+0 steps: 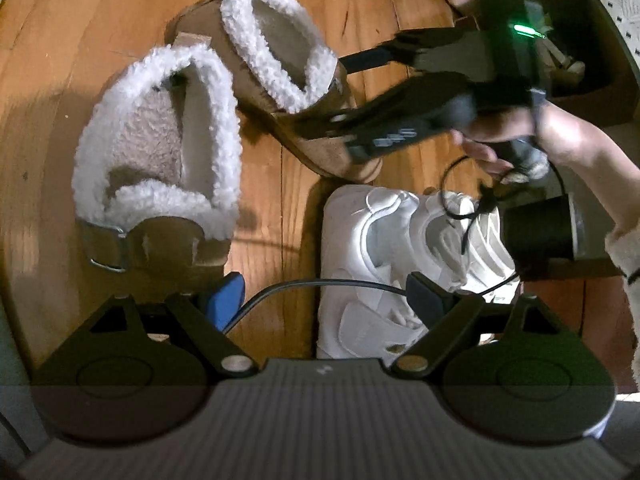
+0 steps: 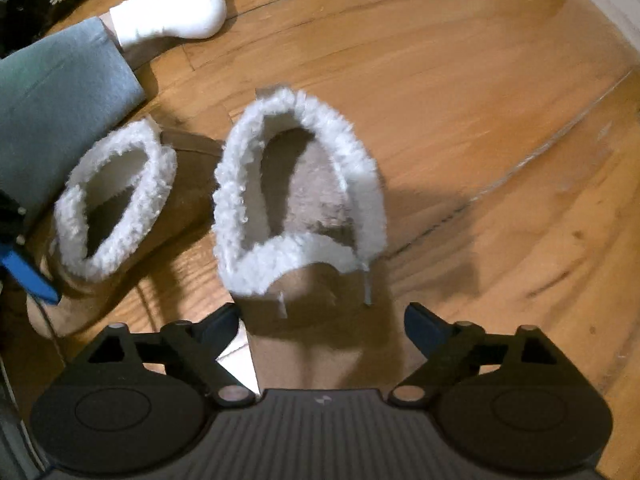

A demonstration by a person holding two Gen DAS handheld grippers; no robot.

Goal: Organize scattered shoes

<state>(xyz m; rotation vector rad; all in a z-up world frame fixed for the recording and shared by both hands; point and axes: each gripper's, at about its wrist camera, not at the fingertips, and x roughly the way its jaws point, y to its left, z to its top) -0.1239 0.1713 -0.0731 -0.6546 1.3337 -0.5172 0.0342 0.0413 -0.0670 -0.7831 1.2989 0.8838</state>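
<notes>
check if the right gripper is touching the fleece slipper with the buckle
Apart. The right wrist view shows the right gripper open, its fingertips either side of the buckle slipper with floor and shadow visible between pad and suede.

A wooden plank floor (image 1: 100, 20) is carrying two tan slippers with white fleece trim, one (image 1: 156, 168) sitting at left of the left wrist view, the other (image 1: 276, 68) lying just beside it at upper centre. A white sneaker (image 1: 384, 256) is resting lower right, near the second slipper.
</notes>
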